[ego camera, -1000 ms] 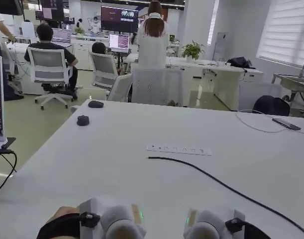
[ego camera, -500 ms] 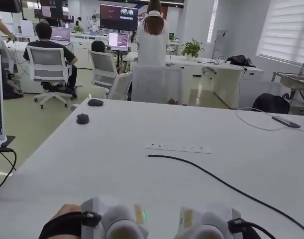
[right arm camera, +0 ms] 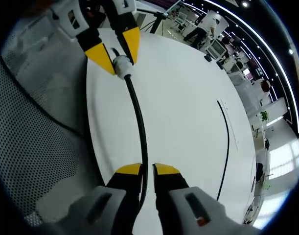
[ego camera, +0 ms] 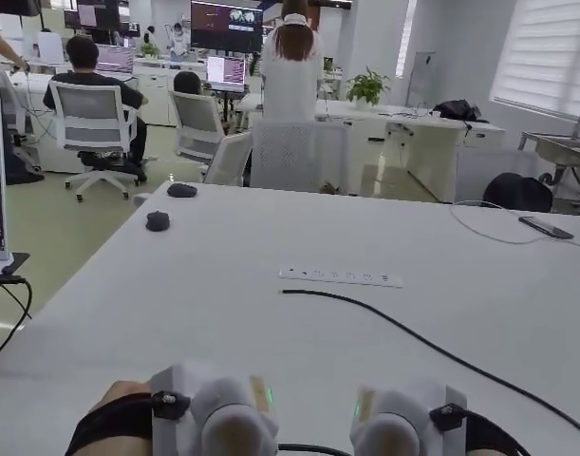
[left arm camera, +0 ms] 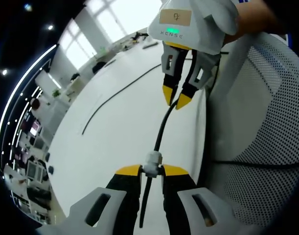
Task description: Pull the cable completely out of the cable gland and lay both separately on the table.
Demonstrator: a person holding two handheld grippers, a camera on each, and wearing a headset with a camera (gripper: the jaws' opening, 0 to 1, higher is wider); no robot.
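**Slip and drop risk at the near edge**

The left tool [left arm camera: 151, 170] grips the white cable gland [left arm camera: 152, 160]. The right tool [right arm camera: 147, 170] grips the black cable [right arm camera: 139, 117] threaded through it. Both are held at the surface's [ego camera: 176, 323] near edge, beside a mesh chair [left arm camera: 266, 127]. Likely faults: jaws sliding on the smooth sheath, or a freed part dropping past the edge. A black lead [ego camera: 413, 333] and power strip [ego camera: 339, 277] lie mid-surface, narrowing the laying space

Bright, even daylight enters through the blinds [ego camera: 546, 57] at upper right; the fisheye gripper views warp at the edges, with windows [left arm camera: 115, 14] apparently overexposed.
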